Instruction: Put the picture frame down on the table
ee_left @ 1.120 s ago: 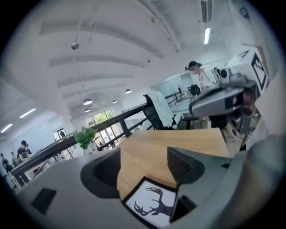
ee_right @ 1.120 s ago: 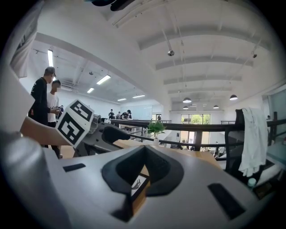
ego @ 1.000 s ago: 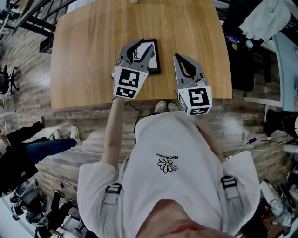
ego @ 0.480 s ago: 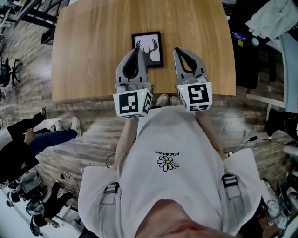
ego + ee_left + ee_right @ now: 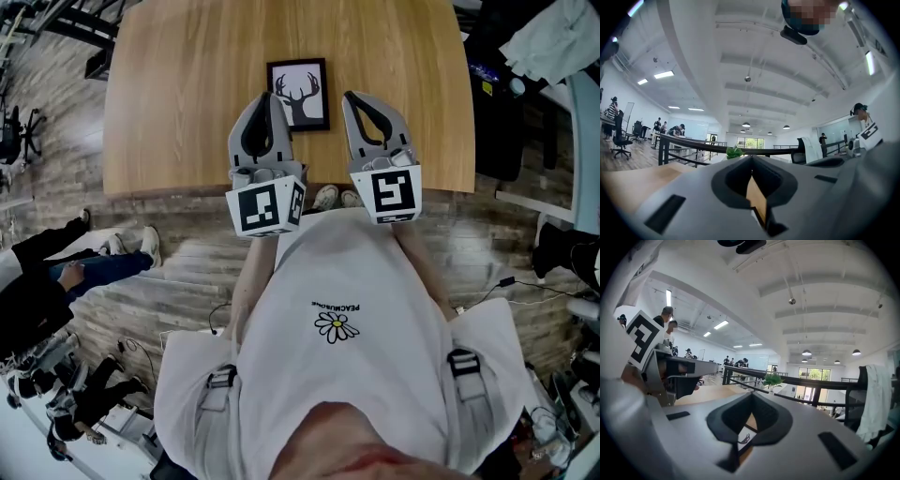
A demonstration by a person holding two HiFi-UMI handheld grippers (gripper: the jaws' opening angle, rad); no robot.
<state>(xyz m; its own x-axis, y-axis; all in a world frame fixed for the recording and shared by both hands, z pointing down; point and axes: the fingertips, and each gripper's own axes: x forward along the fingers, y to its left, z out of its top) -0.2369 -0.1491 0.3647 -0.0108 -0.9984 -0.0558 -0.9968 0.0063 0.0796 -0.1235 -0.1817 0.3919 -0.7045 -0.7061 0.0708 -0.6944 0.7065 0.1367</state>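
Picture frame [image 5: 299, 94] flat on the tabletop [image 5: 169, 94], print up: judged already put down. Left hand-held gripper [image 5: 265, 97] pressed together, empty, just beside its left edge. Right hand-held gripper [image 5: 352, 97] likewise closed on nothing, right of it. Likely finished.

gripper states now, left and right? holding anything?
Left gripper: closed, empty.
Right gripper: closed, empty.
The frame lies flat on the table, held by neither.
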